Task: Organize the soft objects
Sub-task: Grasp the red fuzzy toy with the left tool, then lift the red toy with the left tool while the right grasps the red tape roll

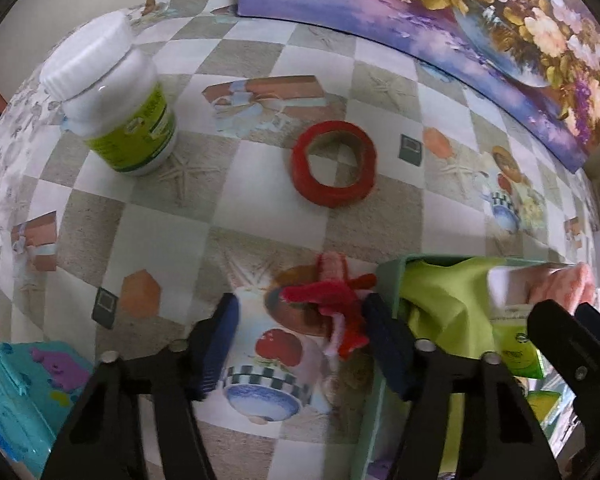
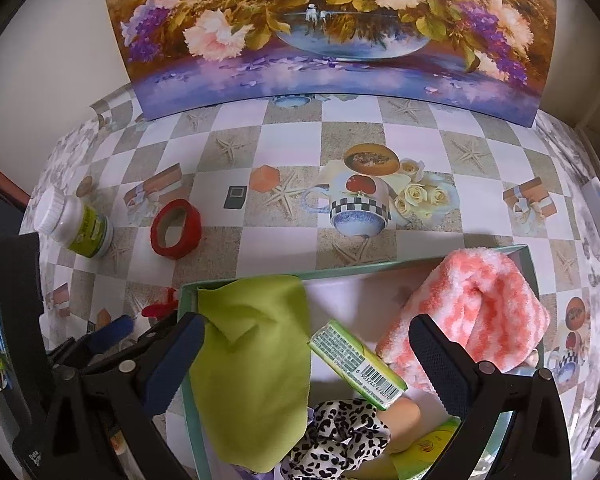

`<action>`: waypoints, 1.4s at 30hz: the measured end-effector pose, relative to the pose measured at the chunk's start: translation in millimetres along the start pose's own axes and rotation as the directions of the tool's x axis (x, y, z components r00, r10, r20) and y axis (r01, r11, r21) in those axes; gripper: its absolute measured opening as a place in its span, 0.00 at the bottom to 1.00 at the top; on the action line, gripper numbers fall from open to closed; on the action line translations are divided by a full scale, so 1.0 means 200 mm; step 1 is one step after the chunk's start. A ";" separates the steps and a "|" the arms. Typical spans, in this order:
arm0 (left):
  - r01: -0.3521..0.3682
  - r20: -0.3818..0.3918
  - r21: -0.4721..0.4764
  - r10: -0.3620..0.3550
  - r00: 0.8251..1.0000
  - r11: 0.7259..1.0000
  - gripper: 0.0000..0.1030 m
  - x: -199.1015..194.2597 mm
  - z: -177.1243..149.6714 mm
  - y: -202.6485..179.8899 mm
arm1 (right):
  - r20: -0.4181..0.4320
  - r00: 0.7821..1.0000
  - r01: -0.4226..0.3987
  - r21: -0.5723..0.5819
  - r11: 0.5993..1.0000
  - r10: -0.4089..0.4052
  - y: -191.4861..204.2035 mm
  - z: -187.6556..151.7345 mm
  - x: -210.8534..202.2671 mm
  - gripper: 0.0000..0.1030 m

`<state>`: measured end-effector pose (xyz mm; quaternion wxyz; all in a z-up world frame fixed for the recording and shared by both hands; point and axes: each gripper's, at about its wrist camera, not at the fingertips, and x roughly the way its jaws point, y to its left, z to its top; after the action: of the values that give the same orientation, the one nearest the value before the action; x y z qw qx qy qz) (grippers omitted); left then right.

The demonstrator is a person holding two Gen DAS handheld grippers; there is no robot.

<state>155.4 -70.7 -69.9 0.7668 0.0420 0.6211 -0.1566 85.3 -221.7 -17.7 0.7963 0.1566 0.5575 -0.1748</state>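
A red and pink fuzzy pipe-cleaner twist (image 1: 332,304) lies on the tablecloth beside the mint box (image 2: 260,274). My left gripper (image 1: 302,316) points down over it. The twist sits between the blue pads, close to the right pad (image 1: 388,340). The left pad (image 1: 216,344) stands clear of it. In the box lie a green cloth (image 2: 252,360), a pink-white fluffy towel (image 2: 480,312), a leopard scrunchie (image 2: 340,436) and a green soap packet (image 2: 356,360). My right gripper (image 2: 308,360) hangs open above the box, holding nothing.
A red tape roll (image 1: 334,164) and a white bottle with a green label (image 1: 116,108) stand farther back on the checked tablecloth. A teal wipes pack (image 1: 20,392) lies at the near left. A flower painting (image 2: 332,28) leans at the back.
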 end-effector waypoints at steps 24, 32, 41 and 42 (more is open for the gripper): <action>0.064 0.088 -0.133 -0.052 0.995 0.989 0.17 -0.11 0.07 0.23 | 0.080 0.995 -0.047 -0.059 0.997 0.052 0.15 0.02 0.01 1.00; 0.038 0.167 -0.203 -0.003 0.986 0.978 0.17 -0.22 0.12 0.38 | 0.106 0.993 -0.041 -0.153 0.987 0.058 0.34 0.03 0.09 1.00; 0.033 0.199 -0.254 0.018 0.980 0.967 0.17 -0.27 0.13 0.50 | 0.072 0.996 -0.028 -0.212 0.977 0.045 0.54 0.09 0.29 0.95; 0.034 0.202 -0.255 0.019 0.979 0.966 0.17 -0.27 0.13 0.50 | 0.069 0.997 -0.028 -0.215 0.976 0.043 0.55 0.09 0.30 0.93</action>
<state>200.4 27.7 -24.7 0.8244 -0.0763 0.5550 -0.0810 169.7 -138.3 -62.6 0.8314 0.0735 0.5406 -0.1053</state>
